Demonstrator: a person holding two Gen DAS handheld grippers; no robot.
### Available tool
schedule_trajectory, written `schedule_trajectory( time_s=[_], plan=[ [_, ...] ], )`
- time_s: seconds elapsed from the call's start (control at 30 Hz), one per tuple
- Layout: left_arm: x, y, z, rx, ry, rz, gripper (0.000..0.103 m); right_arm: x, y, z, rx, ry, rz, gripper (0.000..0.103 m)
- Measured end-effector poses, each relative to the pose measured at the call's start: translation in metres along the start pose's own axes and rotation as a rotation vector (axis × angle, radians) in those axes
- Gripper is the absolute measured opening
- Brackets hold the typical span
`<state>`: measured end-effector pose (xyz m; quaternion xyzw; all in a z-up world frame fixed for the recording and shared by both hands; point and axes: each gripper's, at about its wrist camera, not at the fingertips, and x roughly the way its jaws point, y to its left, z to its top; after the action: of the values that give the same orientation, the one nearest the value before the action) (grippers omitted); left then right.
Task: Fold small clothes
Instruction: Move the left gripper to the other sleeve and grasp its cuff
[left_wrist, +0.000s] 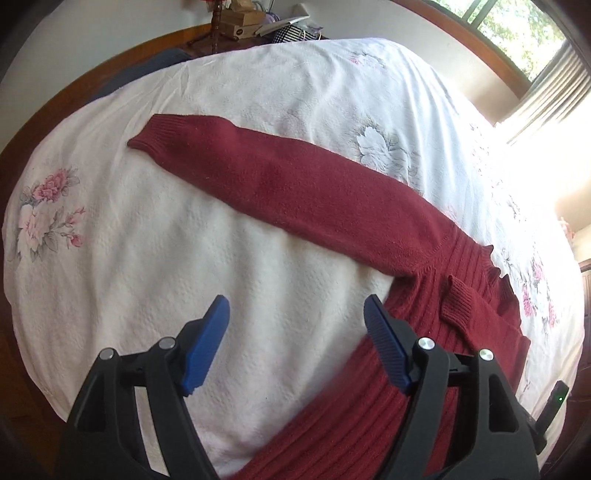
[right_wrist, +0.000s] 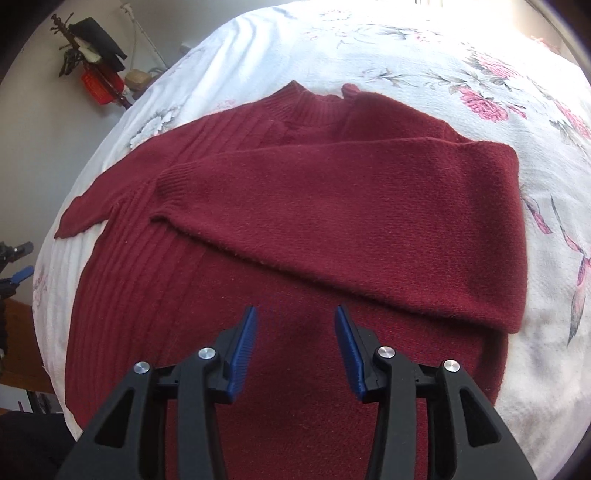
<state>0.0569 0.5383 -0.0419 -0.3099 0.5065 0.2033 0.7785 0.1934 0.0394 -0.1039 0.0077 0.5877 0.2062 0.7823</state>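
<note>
A dark red knitted sweater lies flat on a white floral bedspread. In the right wrist view one sleeve is folded across the chest, its cuff near the left side. In the left wrist view the other sleeve stretches out straight over the bedspread, cuff at the far left. My left gripper hovers open above the bedspread beside the sweater's ribbed side, holding nothing. My right gripper hangs open over the sweater's lower body, with nothing between its fingers.
A wooden bed frame curves round the far edge. Behind it stand boxes and clutter and a window. A stand with dark items is by the wall. The left gripper's blue tip shows at the bed's left edge.
</note>
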Motion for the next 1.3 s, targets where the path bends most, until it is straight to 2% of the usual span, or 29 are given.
schedule_trajectory(
  time_s=[0.13, 0.27, 0.37, 0.43, 0.53, 0.73, 0.8, 0.87, 0.97, 1.17, 1.3],
  plan=[
    [0.038, 0.028, 0.016, -0.068, 0.034, -0.025, 0.075, 0.016, 0.004, -0.003, -0.011, 0.013, 0.014, 0.044],
    [0.068, 0.055, 0.038, -0.129, 0.022, -0.055, 0.075, 0.017, 0.001, -0.004, -0.025, -0.009, 0.021, 0.044],
    [0.086, 0.074, 0.061, -0.182, -0.003, -0.048, 0.074, 0.014, -0.005, -0.002, 0.001, -0.033, 0.030, 0.044],
    [0.095, 0.084, 0.078, -0.223, -0.028, -0.073, 0.074, 0.014, -0.008, -0.002, 0.008, -0.042, 0.021, 0.044],
    [0.106, 0.090, 0.096, -0.231, -0.058, -0.113, 0.076, 0.015, -0.011, -0.003, 0.006, -0.048, 0.014, 0.044],
    [0.112, 0.109, 0.109, -0.307, -0.105, -0.212, 0.078, 0.023, -0.009, 0.001, 0.002, -0.050, -0.016, 0.044],
    [0.109, 0.110, 0.111, -0.298, -0.116, -0.216, 0.070, 0.025, -0.005, 0.000, -0.016, -0.050, -0.034, 0.045],
    [0.107, 0.111, 0.113, -0.282, -0.117, -0.220, 0.051, 0.026, -0.004, -0.001, -0.026, -0.052, -0.043, 0.045],
    [0.105, 0.114, 0.111, -0.278, -0.123, -0.219, 0.036, 0.026, -0.006, -0.002, -0.024, -0.051, -0.037, 0.045],
    [0.094, 0.101, 0.118, -0.219, -0.163, -0.192, 0.020, 0.027, -0.008, -0.002, -0.029, -0.044, -0.030, 0.045],
    [0.081, 0.081, 0.121, -0.147, -0.187, -0.211, 0.016, 0.026, -0.008, -0.002, -0.027, -0.041, -0.026, 0.045]
  ],
)
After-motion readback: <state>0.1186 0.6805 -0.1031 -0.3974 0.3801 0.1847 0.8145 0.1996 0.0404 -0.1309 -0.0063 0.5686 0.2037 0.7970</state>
